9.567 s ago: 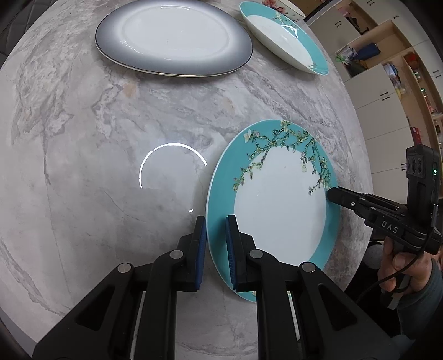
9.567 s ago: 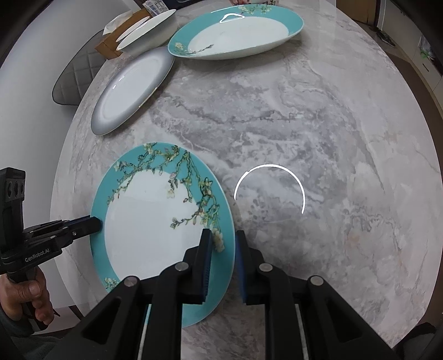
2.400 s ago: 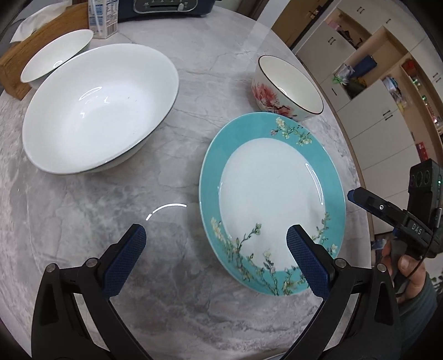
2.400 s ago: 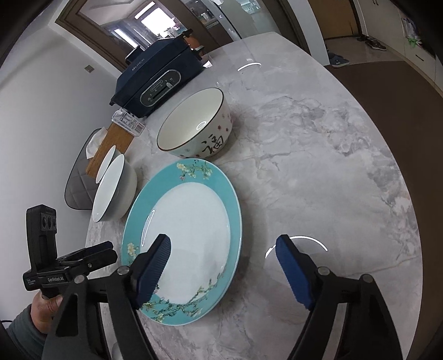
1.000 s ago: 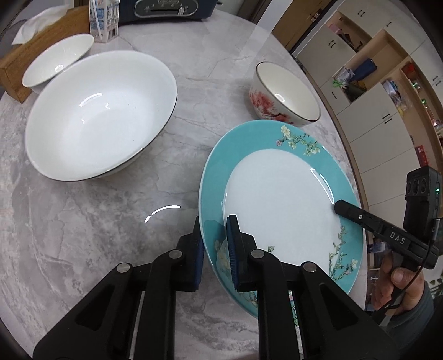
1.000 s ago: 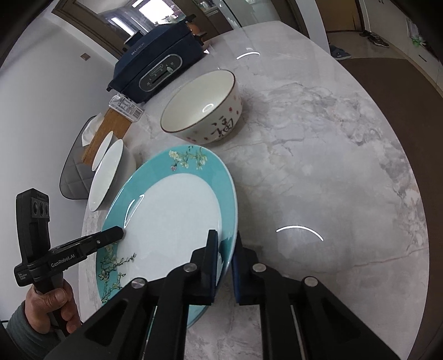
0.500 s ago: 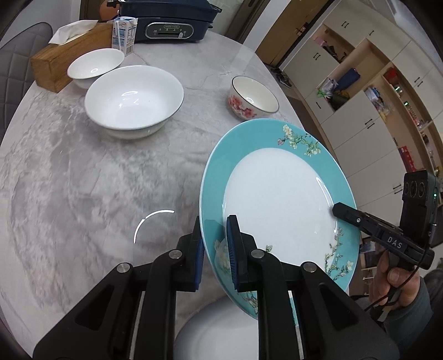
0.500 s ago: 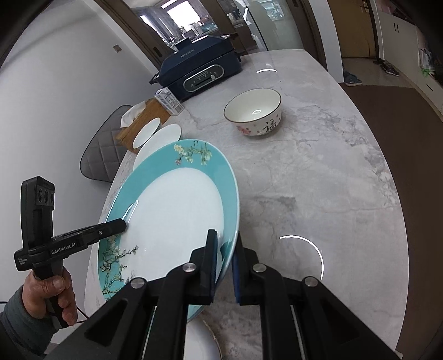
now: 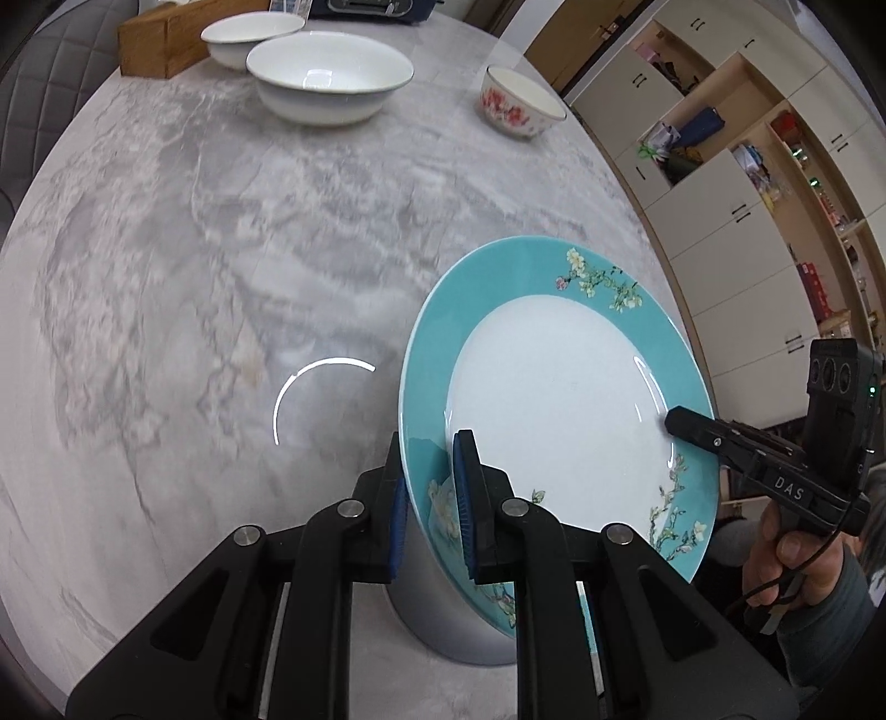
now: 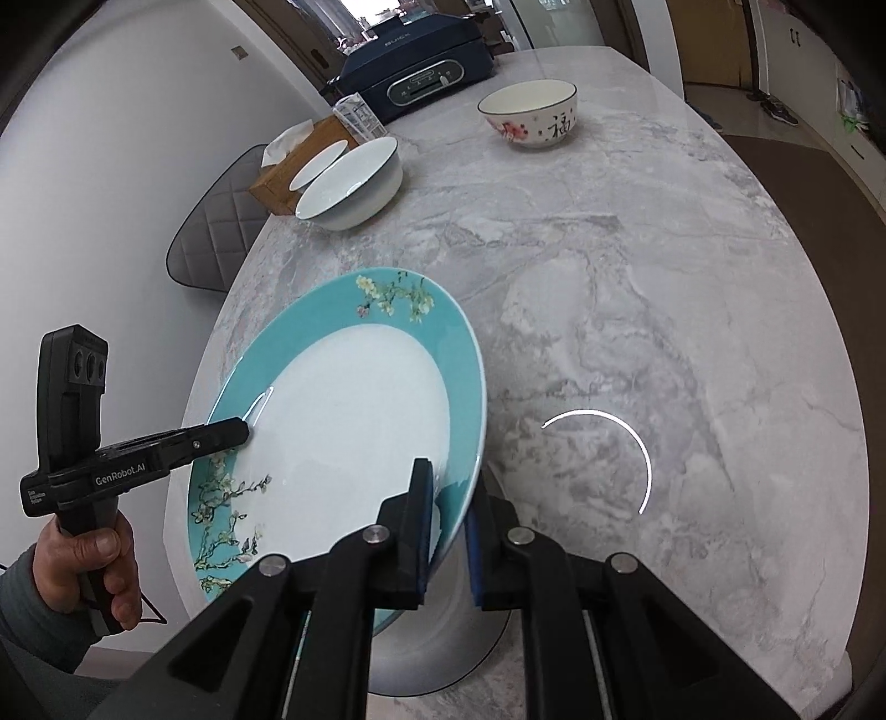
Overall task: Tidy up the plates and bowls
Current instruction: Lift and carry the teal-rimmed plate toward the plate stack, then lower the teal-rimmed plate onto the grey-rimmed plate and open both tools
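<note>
A teal-rimmed plate with a white centre and blossom sprigs hangs tilted above the marble table, held from both sides. My left gripper is shut on its left rim. On the opposite rim my right gripper is shut too. Each view shows the other gripper's fingers clamped on the far rim. Under the plate lies a grey-rimmed plate, mostly hidden, near the table's front edge.
At the far end stand a large white bowl, a smaller white bowl, a red-flowered bowl, a wooden tissue box and a dark blue appliance. A grey chair stands at the left edge; cabinets stand right.
Both grippers have carried the teal plate up off the table and back toward the near edge. The bowls have receded, and the grey-rimmed plate has come into view beneath it.
</note>
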Motion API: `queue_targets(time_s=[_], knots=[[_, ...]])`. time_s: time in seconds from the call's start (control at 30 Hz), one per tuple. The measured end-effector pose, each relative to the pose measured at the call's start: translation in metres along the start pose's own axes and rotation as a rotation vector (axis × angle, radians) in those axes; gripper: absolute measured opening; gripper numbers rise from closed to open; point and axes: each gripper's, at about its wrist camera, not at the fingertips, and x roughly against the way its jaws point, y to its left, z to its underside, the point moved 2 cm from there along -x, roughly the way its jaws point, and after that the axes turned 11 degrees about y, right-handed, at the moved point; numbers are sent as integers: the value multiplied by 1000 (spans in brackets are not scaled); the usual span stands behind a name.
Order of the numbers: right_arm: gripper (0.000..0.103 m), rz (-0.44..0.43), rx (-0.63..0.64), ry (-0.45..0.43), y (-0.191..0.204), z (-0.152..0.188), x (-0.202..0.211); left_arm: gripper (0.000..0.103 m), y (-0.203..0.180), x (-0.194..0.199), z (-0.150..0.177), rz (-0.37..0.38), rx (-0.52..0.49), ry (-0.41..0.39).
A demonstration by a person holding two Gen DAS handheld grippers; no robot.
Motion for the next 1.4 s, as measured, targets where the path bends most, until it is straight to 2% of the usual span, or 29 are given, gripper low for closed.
queue_targets(time_s=[0.3,0.73,0.87,1.17,1.37,1.4], knots=[[12,40,-7,9,0,29,-14,13,5,-17,38,-8,-39,32],[13,80,-27,8,-4,47,-26,13,7,-32,43,-5,-59,75],[15,122,-9,17,-3,48,-28,13,4,-33,44,-15,-80,71],[16,136,-7,25,-4,49,-30,15,2,-34,42,-41,-98,64],[21,179,11,31,0,48,-30,17,-3,-35,42,-78,-114,63],[24,196,16,32,1,48,-30,18,-4,-36,42,-81,-119,63]])
